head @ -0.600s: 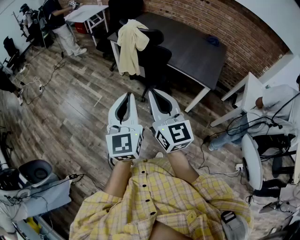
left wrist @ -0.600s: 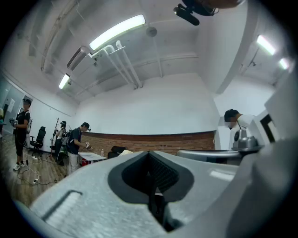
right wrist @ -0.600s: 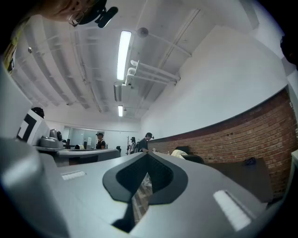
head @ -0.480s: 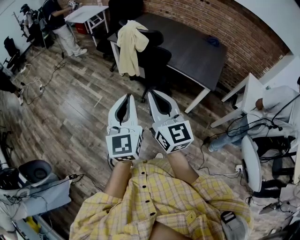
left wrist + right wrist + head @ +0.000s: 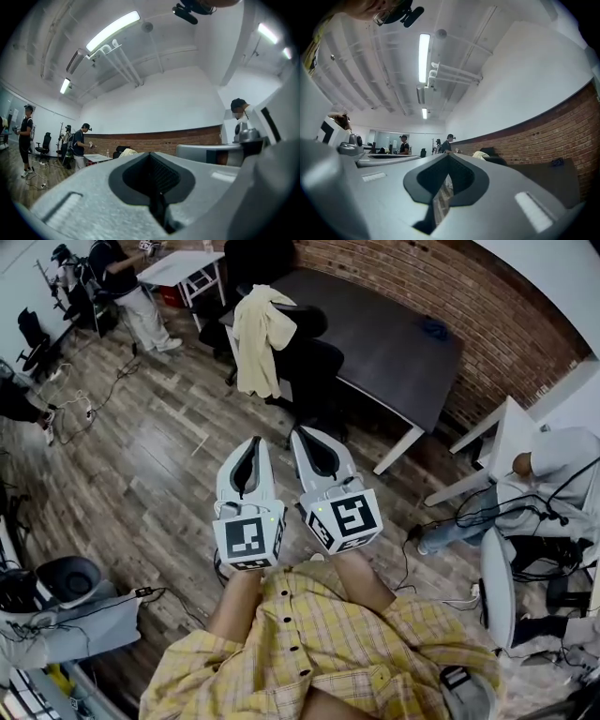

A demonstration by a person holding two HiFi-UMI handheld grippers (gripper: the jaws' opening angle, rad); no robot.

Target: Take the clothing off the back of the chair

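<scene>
Head view puts the clothing (image 5: 261, 334), a pale cream garment, draped over the top of the backrest of a black office chair (image 5: 314, 367). It hangs down the chair's left side in loose folds. The chair stands on the wooden floor (image 5: 150, 456) just beside a dark desk (image 5: 394, 329), with a brick wall (image 5: 469, 287) behind the desk.

Both tools are well apart from the garment, held side by side in front of the wearer's yellow plaid shirt (image 5: 319, 643) and pointing roughly toward the chair. The left gripper (image 5: 254, 441) has its jaws pressed together with nothing between them. The right gripper (image 5: 299, 431) also has its tips meeting, and nothing is caught in it. Judging from this, the task is at the approach and no grasp has begun.

Several things could go wrong from here. Jaws kept together on arrival would only push the cloth rather than take it. The cloth looks thin and slack, so a shallow pinch on one fold may slip out. A sideways tug may turn the chair or roll it toward the desk, if it swivels as office chairs do. Pulling outward instead of lifting up and over the backrest could snag the garment on the chair's top edge. Cables (image 5: 84, 409) lie on the floor to the left and could trip the wearer on that side.
</scene>
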